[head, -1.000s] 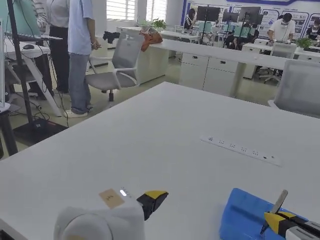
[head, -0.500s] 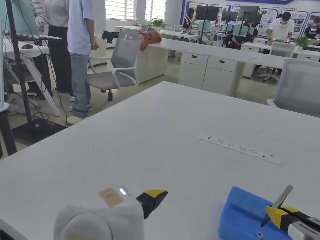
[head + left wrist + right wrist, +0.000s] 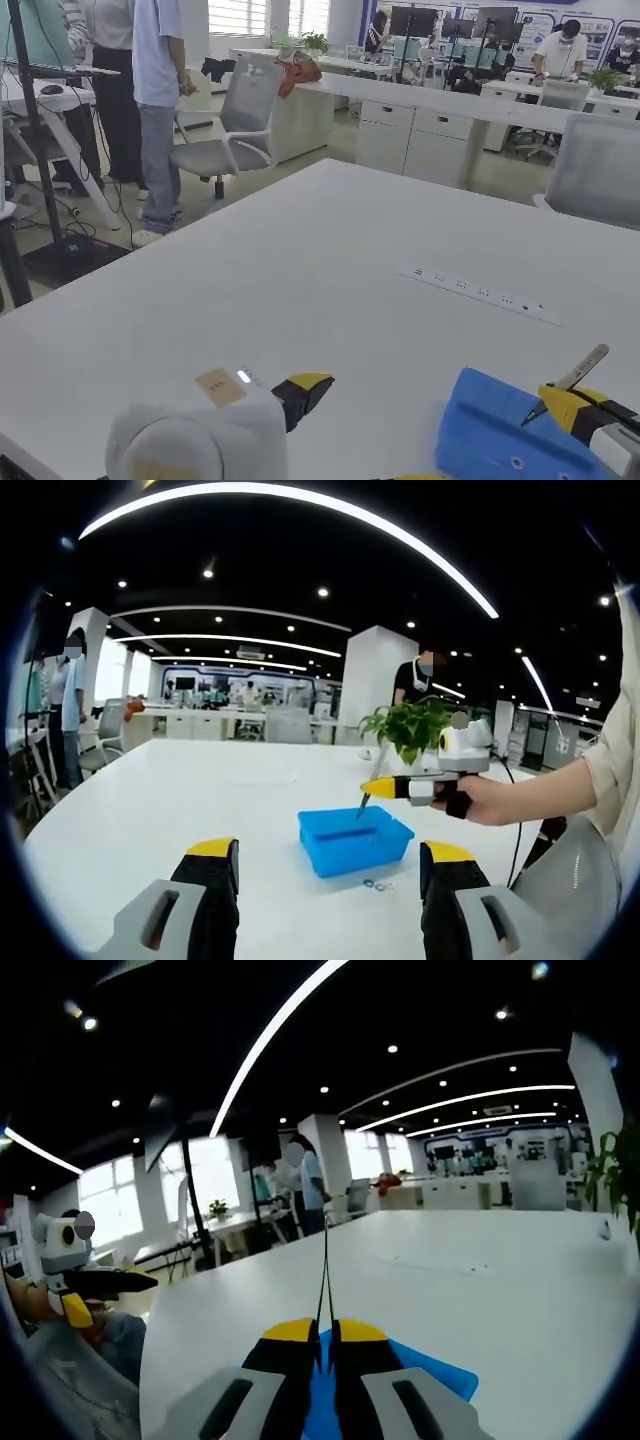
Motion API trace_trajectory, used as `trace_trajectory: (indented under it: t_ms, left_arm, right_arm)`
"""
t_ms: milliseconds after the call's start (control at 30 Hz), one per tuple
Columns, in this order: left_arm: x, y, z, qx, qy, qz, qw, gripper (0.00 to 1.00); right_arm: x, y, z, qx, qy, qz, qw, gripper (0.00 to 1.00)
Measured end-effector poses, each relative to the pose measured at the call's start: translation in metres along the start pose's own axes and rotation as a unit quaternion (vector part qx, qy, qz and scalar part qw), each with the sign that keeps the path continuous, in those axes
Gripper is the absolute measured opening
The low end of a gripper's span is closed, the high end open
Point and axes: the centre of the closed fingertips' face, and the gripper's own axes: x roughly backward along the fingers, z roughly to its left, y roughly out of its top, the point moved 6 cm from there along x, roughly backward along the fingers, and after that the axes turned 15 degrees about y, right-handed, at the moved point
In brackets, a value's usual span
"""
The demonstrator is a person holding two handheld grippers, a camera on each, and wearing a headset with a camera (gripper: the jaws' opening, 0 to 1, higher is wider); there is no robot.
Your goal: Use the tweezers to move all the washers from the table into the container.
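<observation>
— Washers [image 3: 378, 884]: where are they seen?
— On the white table [image 3: 180, 800], in the left gripper view. They lie just beside the near wall of the blue container [image 3: 355, 842]. Their count cannot be told.
— And the tweezers [image 3: 362, 807]?
— They are clenched between the closed jaws of the right gripper [image 3: 372, 786], with the tips pointed down at the container.
— The left gripper [image 3: 325, 865]?
— Its 2 jaws are held wide apart above the table, on the near side of the container.

Bright, even ceiling light; fisheye-warped edges
</observation>
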Motion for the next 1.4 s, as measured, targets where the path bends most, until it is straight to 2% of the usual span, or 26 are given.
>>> trace_trajectory:
  t_ms: [333, 667, 933, 1267, 1367, 1400]
  left_arm:
    - [0.000, -0.001, -0.001, -0.003, -0.003, 0.002, 1.0000, 0.74]
    - [0.000, -0.001, -0.002, -0.011, -0.004, 0.005, 0.9999, 0.74]
    - [0.000, -0.001, -0.002, -0.011, -0.003, 0.005, 0.9999, 0.74]
    - [0.000, -0.001, -0.001, -0.009, -0.001, 0.004, 1.0000, 0.73]
    - [0.000, -0.002, -0.001, -0.009, -0.002, 0.004, 0.9999, 0.73]
    - [0.001, -0.002, -0.001, -0.010, -0.001, 0.004, 0.9999, 0.73]
  right_arm:
    - [0.003, -0.002, 0.018, 0.007, 0.015, -0.004, 0.9999, 0.03]
    - [0.010, -0.018, 0.031, -0.010, 0.017, -0.002, 0.9998, 0.03]
    - [0.019, -0.033, 0.032, -0.037, 0.013, 0.001, 0.9992, 0.03]
    - [0.025, -0.059, 0.040, -0.049, 0.012, 0.046, 0.9977, 0.03]
    - [0.027, -0.064, 0.043, -0.055, 0.013, 0.051, 0.9971, 0.03]
    - [0.028, -0.067, 0.045, -0.068, 0.014, 0.044, 0.9966, 0.03]
